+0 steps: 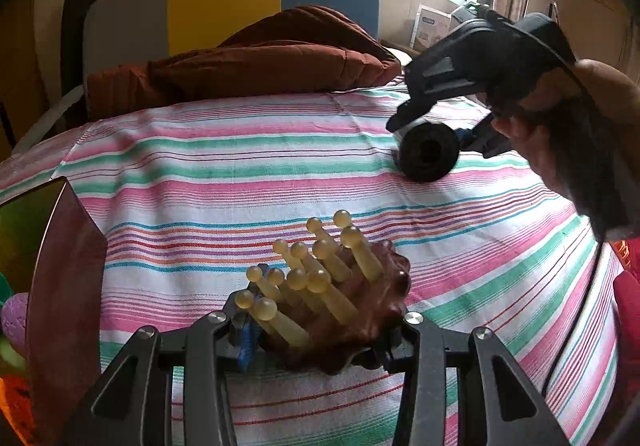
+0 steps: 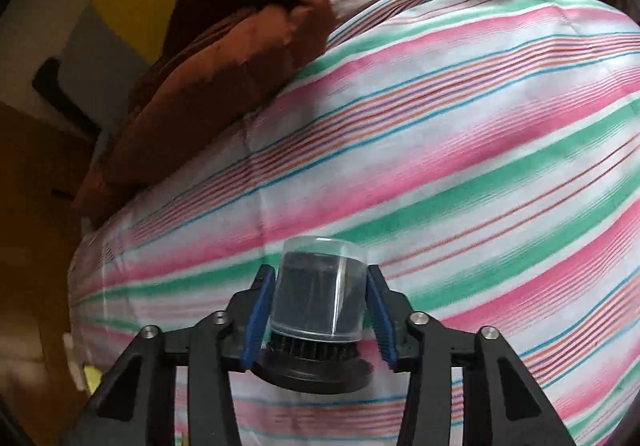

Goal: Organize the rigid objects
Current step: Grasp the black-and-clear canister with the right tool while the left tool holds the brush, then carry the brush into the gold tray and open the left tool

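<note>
A striped sheet covers the bed. Near the camera, the left claw squeezes a brown brush, its pegs tilted up and away. Past the brush, the right claw grips a jar lying sideways, black base toward the brush. Farther back sits a brown pillow. A hand is cut off.

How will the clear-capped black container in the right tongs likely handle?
The container looks rigid and probably light. Its smooth clear cap could slip between the blue pads. Being round with a wider base, it may roll if laid sideways.
</note>
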`<action>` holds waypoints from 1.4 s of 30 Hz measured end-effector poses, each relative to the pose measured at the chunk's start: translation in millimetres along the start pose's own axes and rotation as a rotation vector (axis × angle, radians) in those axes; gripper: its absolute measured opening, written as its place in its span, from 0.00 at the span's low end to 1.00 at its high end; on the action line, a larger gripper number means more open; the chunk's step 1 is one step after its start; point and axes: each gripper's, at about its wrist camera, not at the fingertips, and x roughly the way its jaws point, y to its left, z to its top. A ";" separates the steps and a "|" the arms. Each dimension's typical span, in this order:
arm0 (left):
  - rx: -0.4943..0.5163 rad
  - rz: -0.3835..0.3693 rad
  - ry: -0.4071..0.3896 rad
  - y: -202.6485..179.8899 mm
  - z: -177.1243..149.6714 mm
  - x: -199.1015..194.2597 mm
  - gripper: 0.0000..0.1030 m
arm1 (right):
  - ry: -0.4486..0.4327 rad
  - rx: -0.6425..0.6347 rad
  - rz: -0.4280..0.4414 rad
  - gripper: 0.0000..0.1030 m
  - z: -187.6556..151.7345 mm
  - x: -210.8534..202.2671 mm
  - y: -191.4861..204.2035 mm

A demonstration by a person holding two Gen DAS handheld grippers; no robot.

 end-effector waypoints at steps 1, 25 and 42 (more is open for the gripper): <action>-0.001 -0.001 -0.001 -0.2 -0.1 -0.1 0.43 | -0.003 -0.004 0.005 0.43 -4.6 -3.0 -0.9; -0.058 -0.024 -0.014 7.3 3.2 -14.5 0.43 | -0.190 -0.358 0.010 0.42 -117.6 -66.3 -15.4; -0.106 -0.182 -0.072 0.5 -18.0 -108.2 0.43 | -0.196 -0.367 0.057 0.42 -123.9 -72.9 -7.9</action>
